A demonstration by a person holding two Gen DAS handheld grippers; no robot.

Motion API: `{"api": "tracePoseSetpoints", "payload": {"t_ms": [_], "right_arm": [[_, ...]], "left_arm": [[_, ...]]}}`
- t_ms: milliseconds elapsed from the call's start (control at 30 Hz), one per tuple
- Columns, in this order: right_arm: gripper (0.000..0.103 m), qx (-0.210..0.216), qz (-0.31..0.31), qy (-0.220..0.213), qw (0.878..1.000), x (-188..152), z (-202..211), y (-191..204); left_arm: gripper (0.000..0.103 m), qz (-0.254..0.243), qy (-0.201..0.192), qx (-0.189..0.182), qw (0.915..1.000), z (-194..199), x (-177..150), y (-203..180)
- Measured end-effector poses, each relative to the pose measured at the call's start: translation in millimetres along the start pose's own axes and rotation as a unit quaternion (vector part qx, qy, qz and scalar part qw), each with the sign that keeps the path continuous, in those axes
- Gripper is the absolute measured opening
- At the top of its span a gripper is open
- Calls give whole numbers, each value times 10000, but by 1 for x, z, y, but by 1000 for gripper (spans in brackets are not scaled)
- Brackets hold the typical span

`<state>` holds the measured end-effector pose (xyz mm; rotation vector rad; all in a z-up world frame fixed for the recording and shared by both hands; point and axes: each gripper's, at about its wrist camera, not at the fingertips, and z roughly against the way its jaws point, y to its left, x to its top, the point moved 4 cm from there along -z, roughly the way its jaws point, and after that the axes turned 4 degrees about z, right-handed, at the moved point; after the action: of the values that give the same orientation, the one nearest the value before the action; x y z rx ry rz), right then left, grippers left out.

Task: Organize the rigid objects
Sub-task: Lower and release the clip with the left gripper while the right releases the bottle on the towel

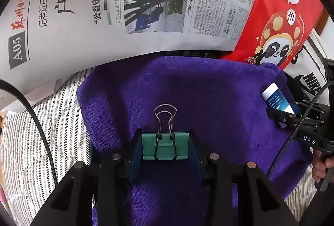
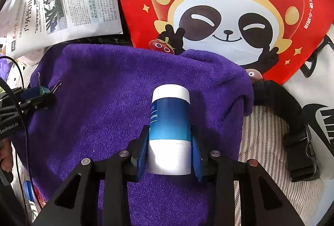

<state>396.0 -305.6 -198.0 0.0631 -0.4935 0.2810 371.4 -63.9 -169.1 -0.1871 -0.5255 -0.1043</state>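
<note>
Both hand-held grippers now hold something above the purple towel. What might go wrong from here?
1. The left hand-held gripper pinches the green metal binder clip only at its fingertips; it may twist out.
2. The smooth blue-and-white tube may slip in the right hand-held gripper.
3. The soft purple towel may let it roll.

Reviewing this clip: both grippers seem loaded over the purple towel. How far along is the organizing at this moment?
Mid-job. Done: nothing visibly placed; the purple towel has no loose items lying on it in either view. In hand: the left gripper clamps a green binder clip, and the right gripper clamps a blue-and-white tube. Left: setting both down; where they belong isn't shown.
</note>
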Motion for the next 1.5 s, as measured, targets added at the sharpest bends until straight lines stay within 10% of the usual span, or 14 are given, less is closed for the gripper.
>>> {"api": "tracePoseSetpoints", "payload": {"t_ms": [1167, 1500], "right_arm": [[51, -69, -16, -487, 9988, 8, 87, -5], [51, -76, -77, -445, 9990, -93, 145, 35]], "left_arm": [[65, -479, 1, 118, 9988, 22, 8, -65], [65, -418, -285, -65, 9987, 65, 20, -63]]}}
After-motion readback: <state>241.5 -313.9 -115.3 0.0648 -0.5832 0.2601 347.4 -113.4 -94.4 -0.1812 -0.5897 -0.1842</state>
